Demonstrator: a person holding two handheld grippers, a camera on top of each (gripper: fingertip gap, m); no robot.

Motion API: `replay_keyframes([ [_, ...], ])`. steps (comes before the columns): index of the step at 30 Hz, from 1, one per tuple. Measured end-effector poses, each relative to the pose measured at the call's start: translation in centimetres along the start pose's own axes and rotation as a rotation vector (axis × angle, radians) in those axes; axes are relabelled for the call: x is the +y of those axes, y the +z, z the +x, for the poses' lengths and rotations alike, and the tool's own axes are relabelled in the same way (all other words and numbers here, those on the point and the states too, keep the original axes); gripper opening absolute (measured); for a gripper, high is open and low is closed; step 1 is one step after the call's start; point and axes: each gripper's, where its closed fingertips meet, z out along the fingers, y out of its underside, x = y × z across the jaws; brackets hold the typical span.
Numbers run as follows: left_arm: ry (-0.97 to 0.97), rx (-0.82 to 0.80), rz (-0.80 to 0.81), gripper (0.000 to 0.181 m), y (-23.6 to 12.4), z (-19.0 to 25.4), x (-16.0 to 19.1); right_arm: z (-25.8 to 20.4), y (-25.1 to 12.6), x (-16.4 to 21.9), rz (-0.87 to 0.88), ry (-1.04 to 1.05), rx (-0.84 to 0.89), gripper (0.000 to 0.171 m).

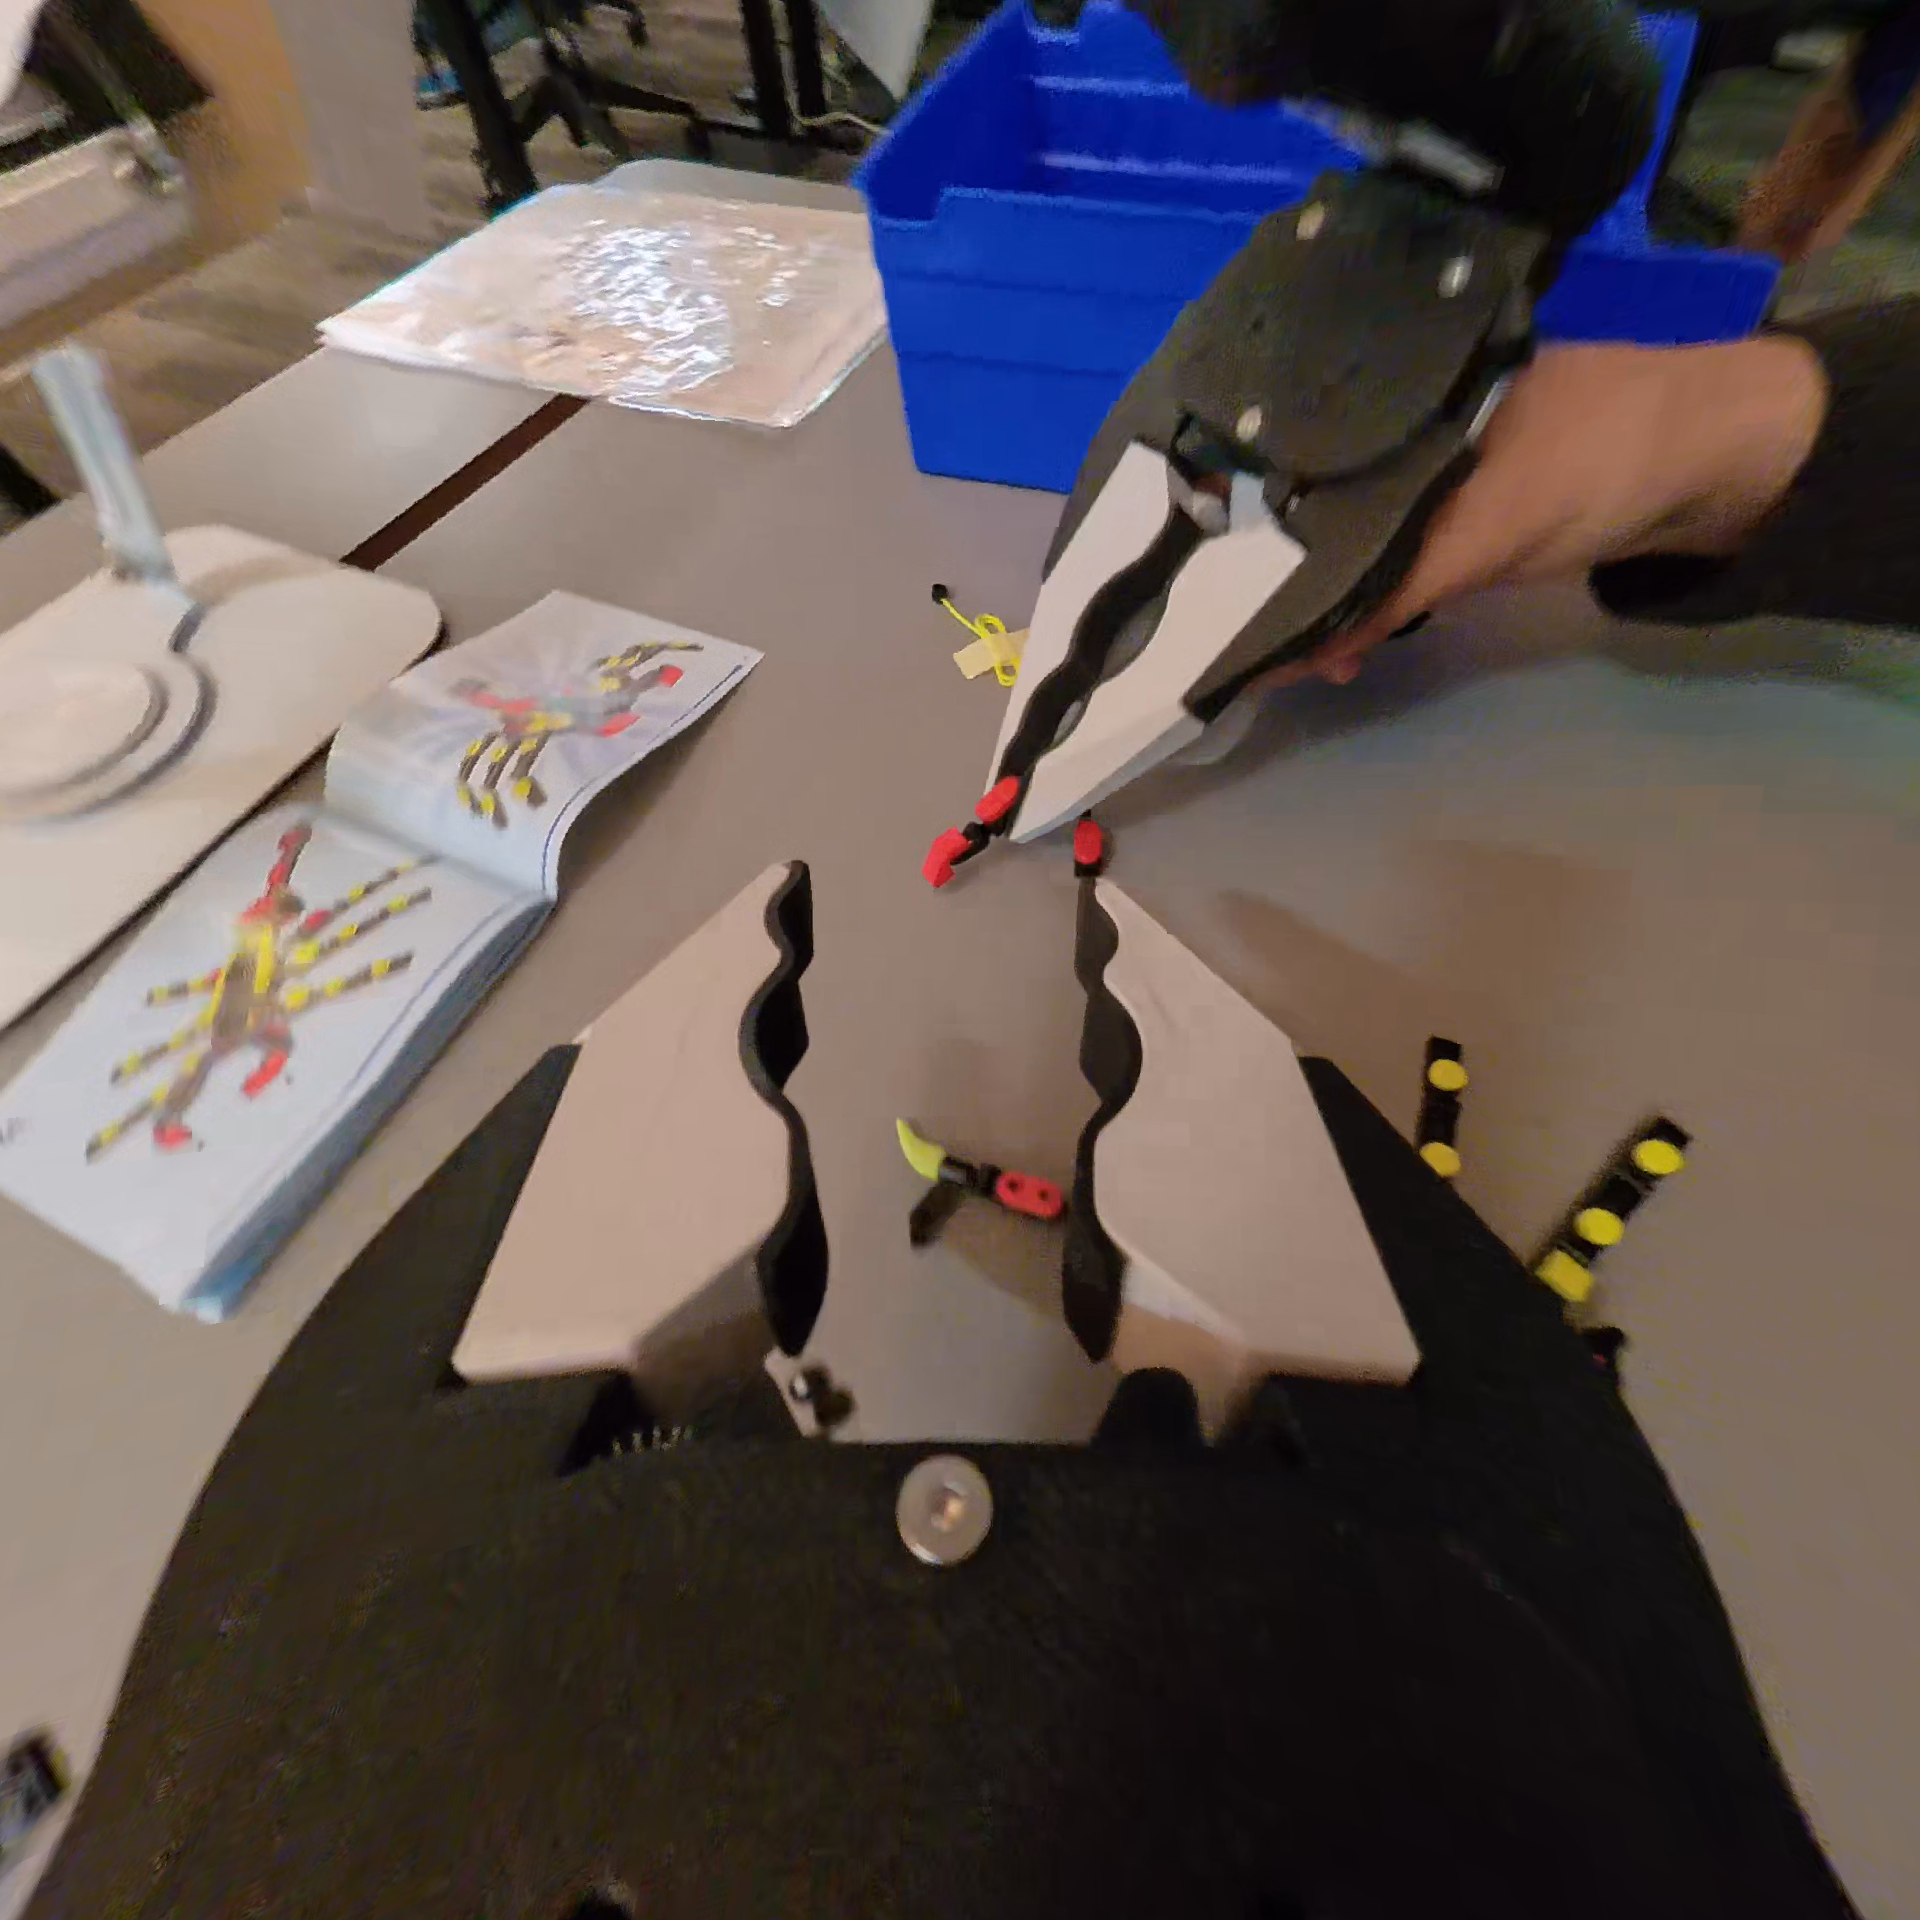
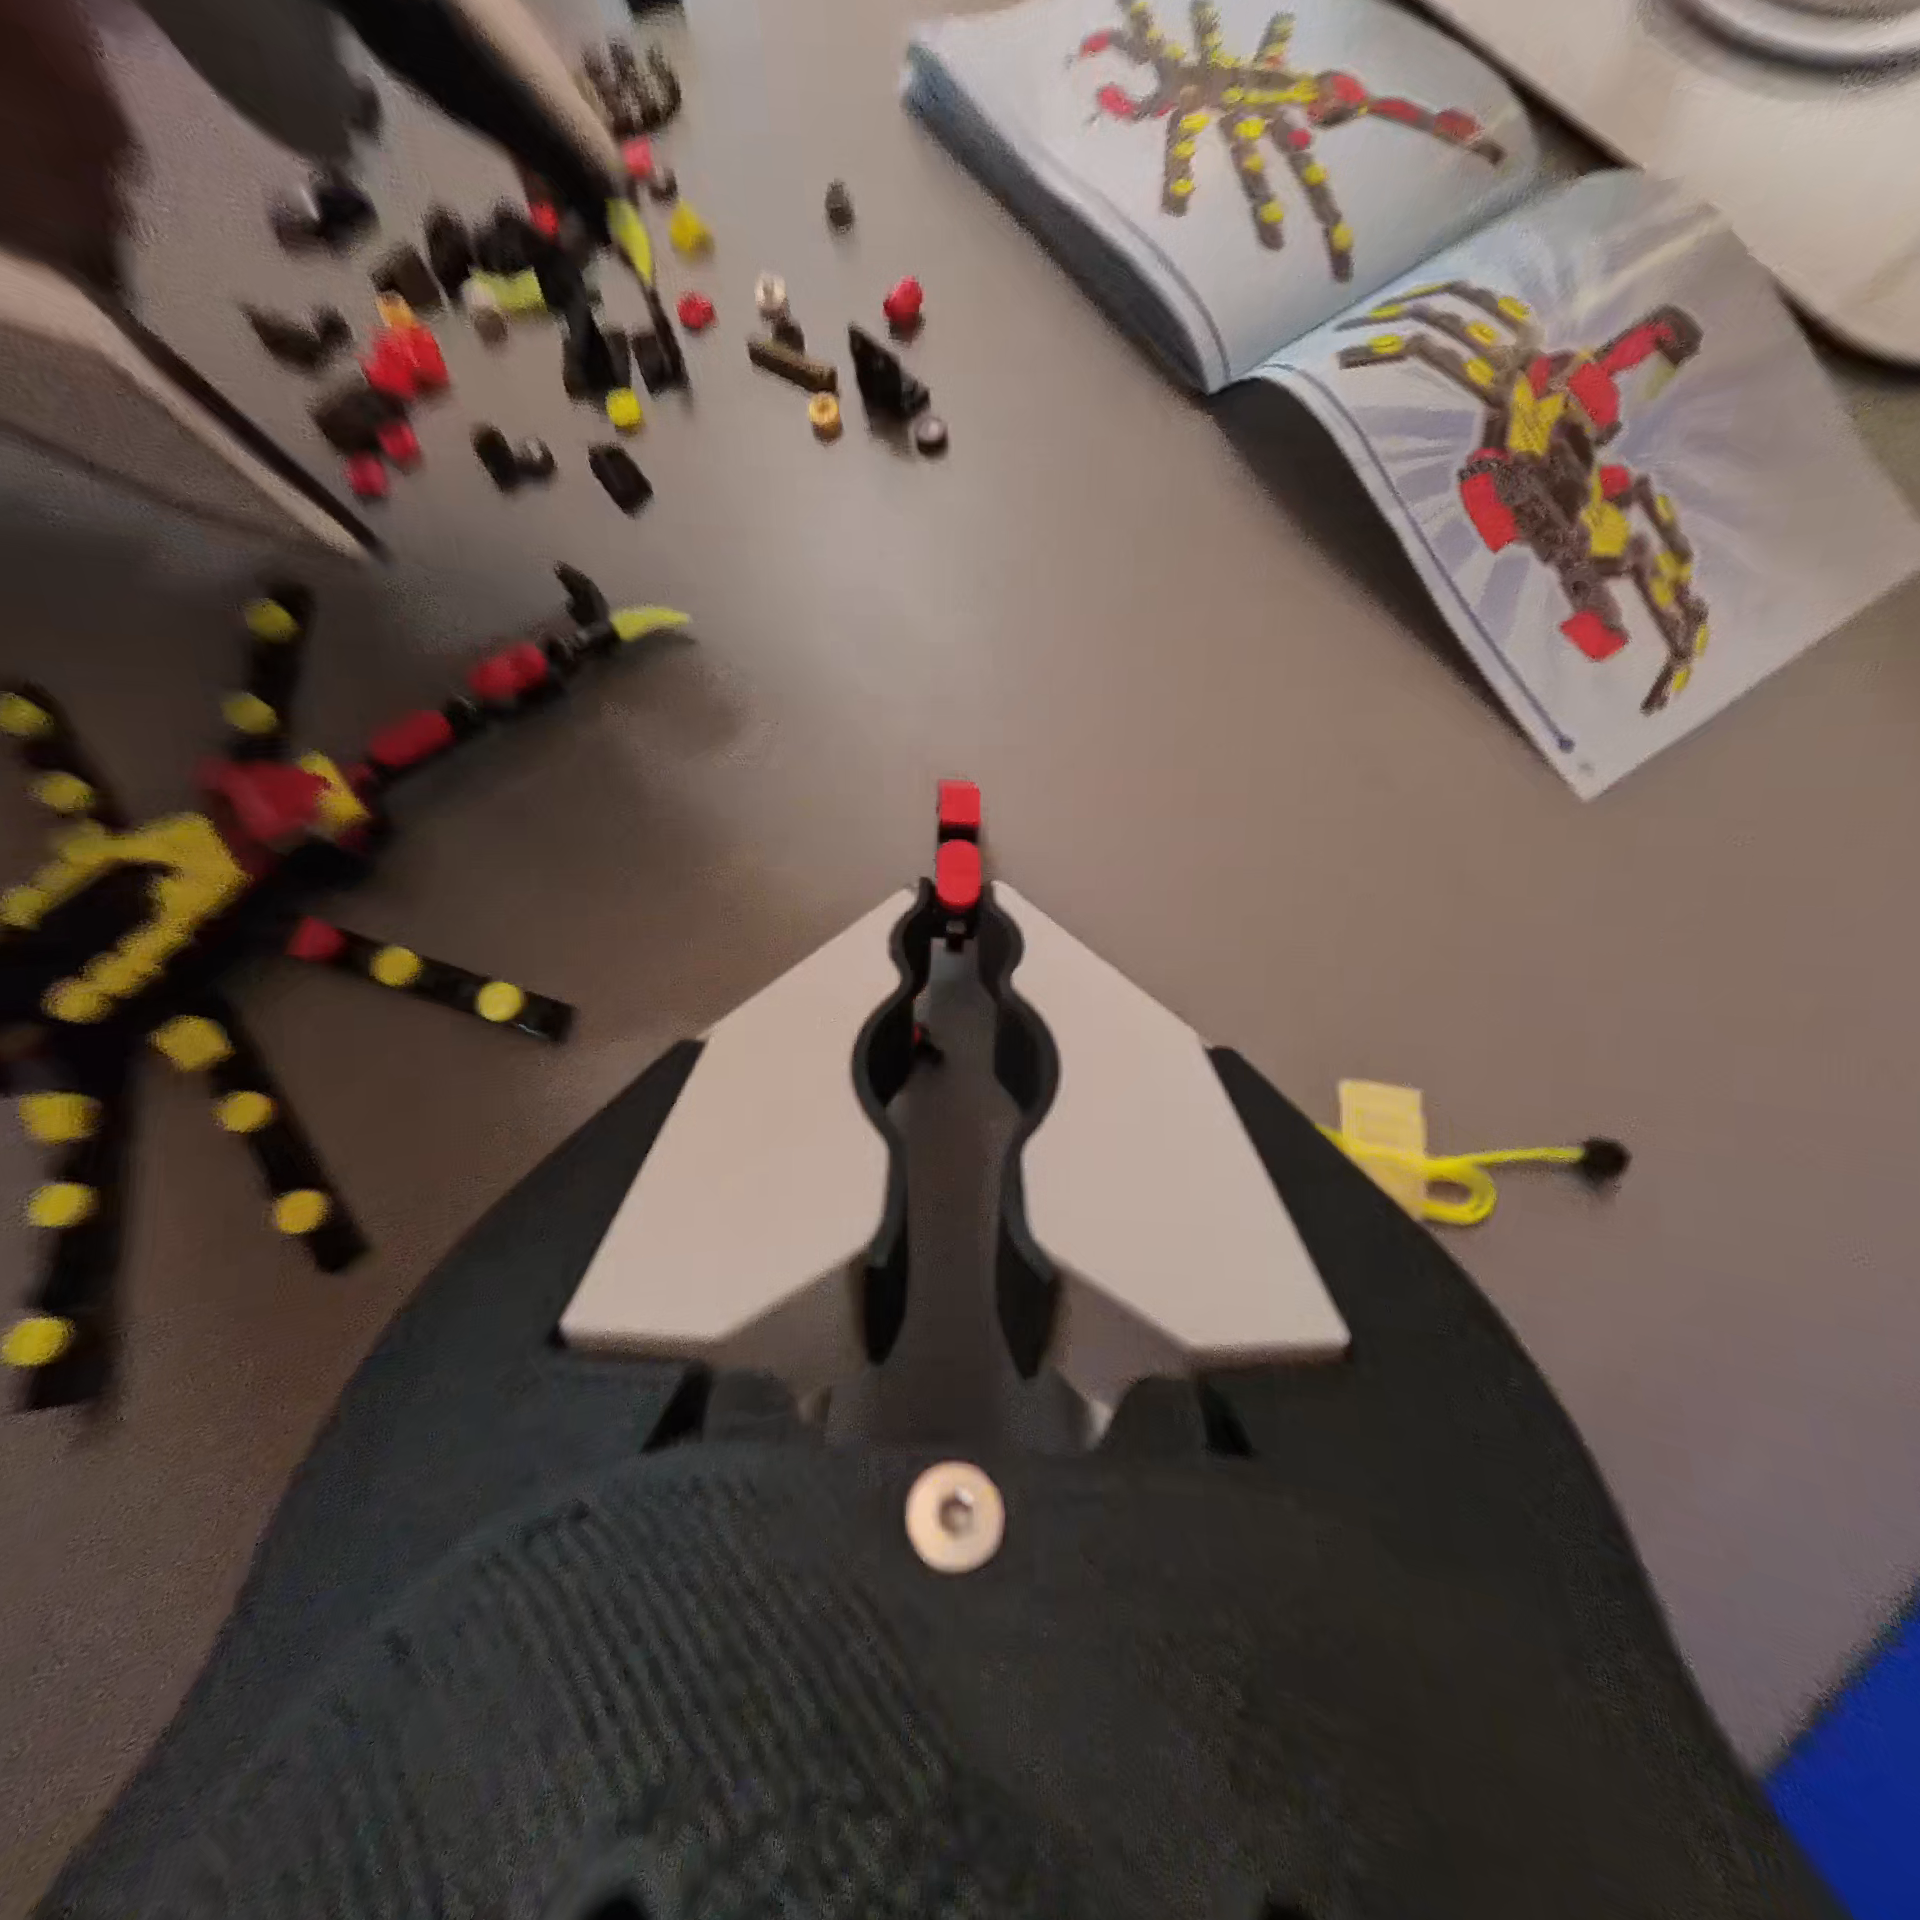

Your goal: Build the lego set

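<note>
Table (image 2: pixel 1195 727) surface, grey, carries the whole job: an open instruction booklet (image 2: pixel 1455 343) at the far side, a partly built black, yellow and red model (image 2: pixel 156 935) with legs spread, and a scatter of loose pieces (image 2: pixel 623 312) beyond it. A blue bin (image 1: pixel 1039 312) stands at the far edge in the left wrist view. Right gripper (image 2: pixel 954 904) has its fingers drawn narrow and pinched on a small red and black limb piece (image 2: pixel 956 842), which juts forward from the tips, low over the table and well apart from the model. Left gripper (image 1: pixel 940 904) stands with fingers wide and nothing between them; the model's clawed tail tip (image 1: pixel 977 1179) lies on the table in the gap below. A yellow cord with tag (image 2: pixel 1455 1169) lies just beside the right gripper, unused. Judgement: the step in hand is carrying the limb piece to its mount on the model. To do it well, the left gripper should steady the body first, the piece should be aligned squarely with its socket before pressing, and the grip should be kept near the joint so the segments do not fold. Blur on the model hides the exact mounting point.
</note>
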Motion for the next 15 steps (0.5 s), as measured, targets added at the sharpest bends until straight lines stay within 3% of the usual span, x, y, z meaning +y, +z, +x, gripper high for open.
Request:
replay_keyframes([
  [5, -0.178, -0.07, 0.08, 0.049, -5.1, 0.0, 1.6, 0.4, 1.1, 0.1, -0.052, -0.118, 0.06, 0.007],
  [9, -0.262, -0.113, 0.074, 0.049, -8.0, 0.8, 4.1, 2.2, 1.1, 0.0, -0.074, -0.14, 0.172, 0.032],
  [15, -0.35, -0.152, 0.157, 0.049, -10.8, 0.9, 4.6, 2.1, -1.1, -0.6, -0.023, -0.106, 0.251, 0.035],
])
